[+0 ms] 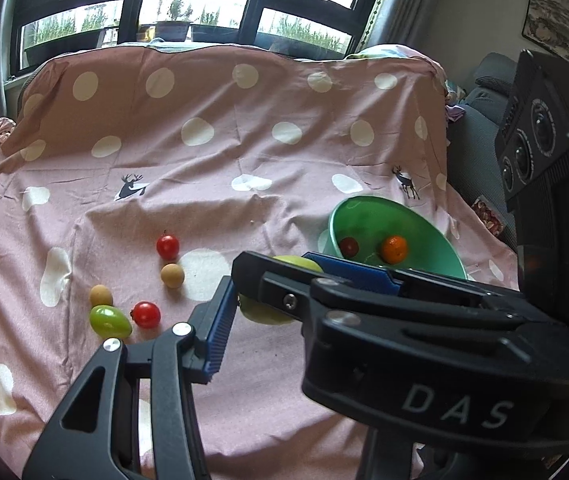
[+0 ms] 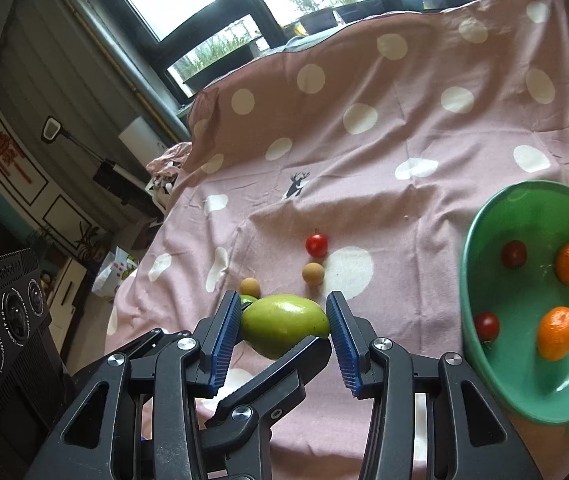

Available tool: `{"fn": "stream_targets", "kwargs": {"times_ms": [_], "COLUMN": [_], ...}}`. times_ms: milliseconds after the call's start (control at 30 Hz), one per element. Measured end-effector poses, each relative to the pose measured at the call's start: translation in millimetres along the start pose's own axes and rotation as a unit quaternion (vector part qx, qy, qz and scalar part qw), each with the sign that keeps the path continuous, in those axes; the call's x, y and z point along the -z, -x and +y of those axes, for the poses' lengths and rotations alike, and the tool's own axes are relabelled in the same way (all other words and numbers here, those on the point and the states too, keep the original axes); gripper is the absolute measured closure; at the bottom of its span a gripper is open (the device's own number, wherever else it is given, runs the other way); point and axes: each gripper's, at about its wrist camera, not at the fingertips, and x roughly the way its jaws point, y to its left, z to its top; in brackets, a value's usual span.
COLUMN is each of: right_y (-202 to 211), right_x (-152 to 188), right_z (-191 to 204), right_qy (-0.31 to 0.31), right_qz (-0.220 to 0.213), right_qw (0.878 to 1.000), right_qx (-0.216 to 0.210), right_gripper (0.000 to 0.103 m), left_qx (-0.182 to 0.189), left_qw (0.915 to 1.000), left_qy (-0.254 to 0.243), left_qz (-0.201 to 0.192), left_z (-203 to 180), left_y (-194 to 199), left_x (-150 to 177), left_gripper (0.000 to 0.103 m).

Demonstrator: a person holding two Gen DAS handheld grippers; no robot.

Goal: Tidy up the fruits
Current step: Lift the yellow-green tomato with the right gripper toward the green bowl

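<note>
A large green mango (image 2: 284, 324) lies on the pink spotted cloth, and my right gripper (image 2: 284, 326) is shut on it, both blue pads touching its ends. In the left wrist view the mango (image 1: 264, 312) shows between my left gripper's fingers (image 1: 220, 316), mostly hidden by the right gripper's black body (image 1: 384, 304); the left gripper (image 1: 284, 300) is open around it. The green bowl (image 2: 468, 264) at the right holds two oranges (image 2: 558, 332) and two dark red tomatoes (image 2: 486, 325).
Loose on the cloth in the left wrist view: two red tomatoes (image 1: 167, 246), two tan longans (image 1: 172, 275) and a green grape-like fruit (image 1: 110, 322). The cloth (image 1: 244, 140) rises into a back wall below windows. A sofa (image 1: 476, 132) is at the right.
</note>
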Motion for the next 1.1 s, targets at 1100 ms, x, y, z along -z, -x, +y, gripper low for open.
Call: {"fn": "stream_targets", "kwargs": {"times_ms": [1100], "right_y": [87.5], "right_x": [-15.4], "right_z": [-93.2], "right_qy": [-0.089], "right_qz": [-0.097], "right_qw": [0.990], "right_qx": [0.052], "right_gripper": [0.055], "left_qx": [0.084], "left_qw": [0.9927], "left_qy": [-0.086], "left_qz": [-0.002], "left_z": [-105.5], "left_y": [-45.3], "left_x": [-38.2], "left_gripper": [0.057]}}
